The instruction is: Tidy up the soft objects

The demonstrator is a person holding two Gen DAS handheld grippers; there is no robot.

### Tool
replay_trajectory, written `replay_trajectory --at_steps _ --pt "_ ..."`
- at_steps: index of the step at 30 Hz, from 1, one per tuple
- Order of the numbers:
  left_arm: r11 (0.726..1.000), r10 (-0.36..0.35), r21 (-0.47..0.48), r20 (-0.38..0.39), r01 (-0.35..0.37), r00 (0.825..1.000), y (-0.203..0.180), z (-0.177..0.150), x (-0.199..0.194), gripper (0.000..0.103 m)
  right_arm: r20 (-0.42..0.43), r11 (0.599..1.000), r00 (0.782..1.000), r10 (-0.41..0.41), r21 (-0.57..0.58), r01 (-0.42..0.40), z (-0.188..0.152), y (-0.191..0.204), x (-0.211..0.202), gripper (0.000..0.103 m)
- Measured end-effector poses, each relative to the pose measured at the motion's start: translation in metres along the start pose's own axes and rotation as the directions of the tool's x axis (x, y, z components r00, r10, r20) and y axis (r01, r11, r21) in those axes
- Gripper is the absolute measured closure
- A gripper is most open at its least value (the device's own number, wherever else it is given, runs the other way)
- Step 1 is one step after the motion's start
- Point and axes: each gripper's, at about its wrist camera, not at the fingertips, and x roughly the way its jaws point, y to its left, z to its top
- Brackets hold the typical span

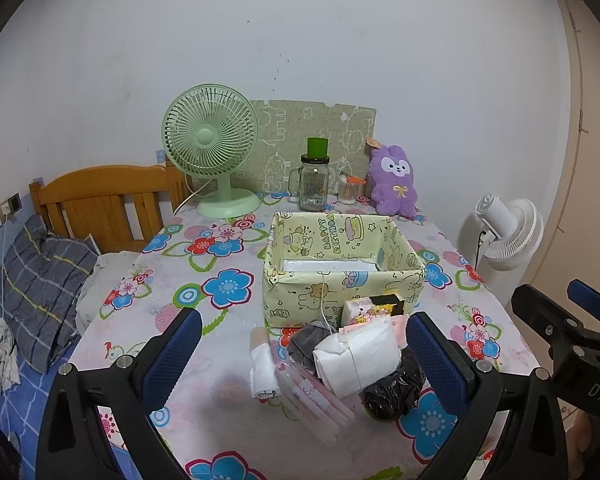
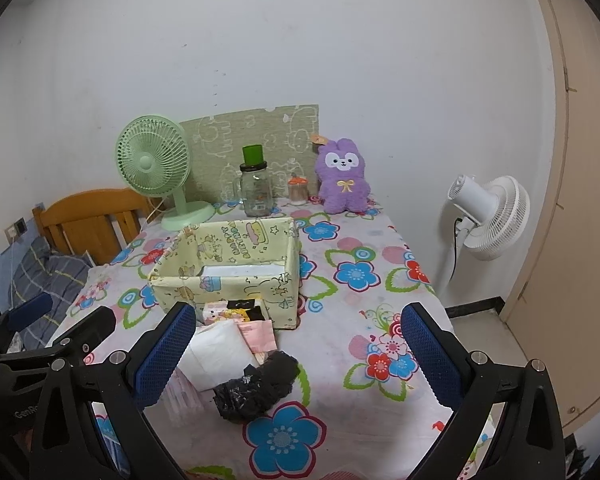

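Observation:
A pile of soft items lies on the flowered table in front of a yellow cartoon-print box (image 1: 342,276) (image 2: 228,276). The pile holds a white folded pack (image 1: 358,356) (image 2: 216,354), a black plastic bag roll (image 1: 394,394) (image 2: 256,390), a white bag roll (image 1: 262,364), a grey cloth (image 1: 306,340), clear pink packets (image 1: 314,396) and a pink tissue pack (image 1: 364,310) (image 2: 220,312). My left gripper (image 1: 304,356) is open, its fingers either side of the pile, above it. My right gripper (image 2: 296,354) is open above the pile's right side. The box holds a flat white item (image 1: 328,266).
A green desk fan (image 1: 212,148), a glass jar with a green lid (image 1: 314,180), a cotton-swab jar (image 1: 348,190) and a purple plush rabbit (image 1: 394,180) stand at the table's back. A white floor fan (image 2: 488,216) stands right of the table. A bed with a wooden headboard (image 1: 100,204) is left.

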Motion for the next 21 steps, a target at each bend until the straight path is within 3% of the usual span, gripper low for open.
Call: replay_trajectory --at_steps 21 --pt "1.0 -0.005 0.002 0.003 0.005 1.0 -0.0018 -0.0023 -0.0007 0.0 0.0 1.0 1.0 0.004 -0.001 -0.004 0.0017 0.0001 0.0 0.0"
